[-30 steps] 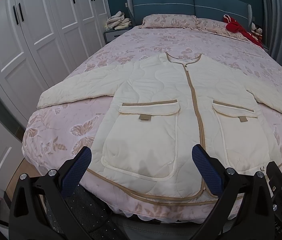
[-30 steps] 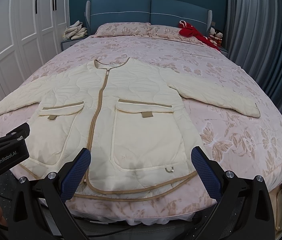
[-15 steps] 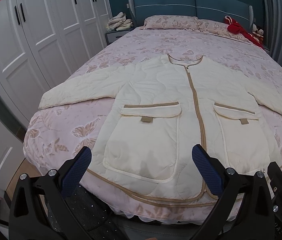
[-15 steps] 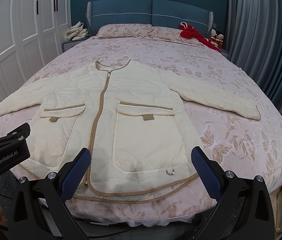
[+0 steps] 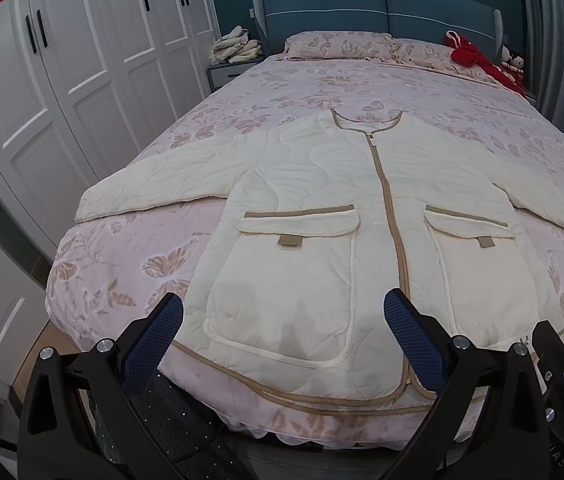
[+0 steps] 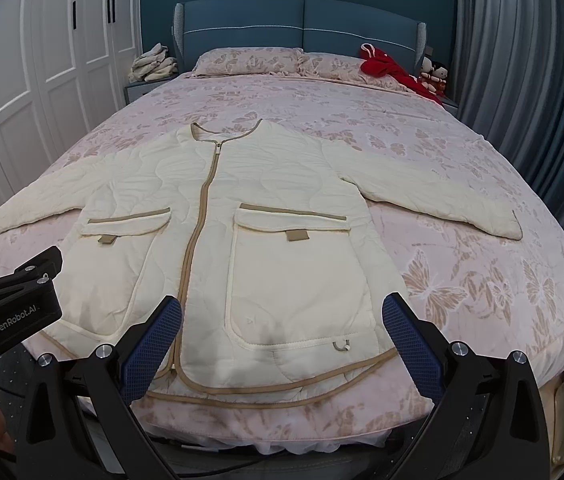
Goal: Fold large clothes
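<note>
A pink butterfly-print bed (image 5: 130,264) fills the room beside white wardrobes (image 5: 82,60). The cream quilted jacket (image 5: 321,216) lies flat, zipped, sleeves spread; its right cuff runs out of the left view. The left gripper (image 5: 283,336) and right gripper (image 6: 282,338) hang wide open, empty, above its hem.

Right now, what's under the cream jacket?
The cream jacket lies flat, zipped, sleeves spread, on the pink butterfly-print bedspread. The print shows all round it; anything beneath the jacket is covered. Left gripper and right gripper are open, holding nothing.
</note>
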Tool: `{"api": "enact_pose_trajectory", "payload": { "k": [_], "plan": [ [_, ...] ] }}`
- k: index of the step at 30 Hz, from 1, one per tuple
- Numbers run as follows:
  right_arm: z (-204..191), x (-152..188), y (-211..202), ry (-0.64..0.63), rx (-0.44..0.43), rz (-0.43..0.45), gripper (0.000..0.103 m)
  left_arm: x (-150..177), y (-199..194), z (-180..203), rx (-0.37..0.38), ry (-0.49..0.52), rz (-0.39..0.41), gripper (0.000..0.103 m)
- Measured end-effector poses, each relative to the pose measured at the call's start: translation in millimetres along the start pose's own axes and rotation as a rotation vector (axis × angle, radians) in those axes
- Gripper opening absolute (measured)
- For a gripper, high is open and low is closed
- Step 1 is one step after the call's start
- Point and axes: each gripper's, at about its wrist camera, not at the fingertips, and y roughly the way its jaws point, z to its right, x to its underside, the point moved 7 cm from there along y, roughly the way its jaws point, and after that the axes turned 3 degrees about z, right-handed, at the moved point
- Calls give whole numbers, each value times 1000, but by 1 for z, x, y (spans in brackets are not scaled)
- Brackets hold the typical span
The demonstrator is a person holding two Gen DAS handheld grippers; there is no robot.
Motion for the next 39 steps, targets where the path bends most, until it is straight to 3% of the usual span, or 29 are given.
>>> {"api": "enact_pose_trajectory", "payload": {
  "k": [39],
  "plan": [
    [2, 0, 1, 8, -4, -5, 98, 0, 0, 0, 1, 2, -1, 98]
  ]
}}
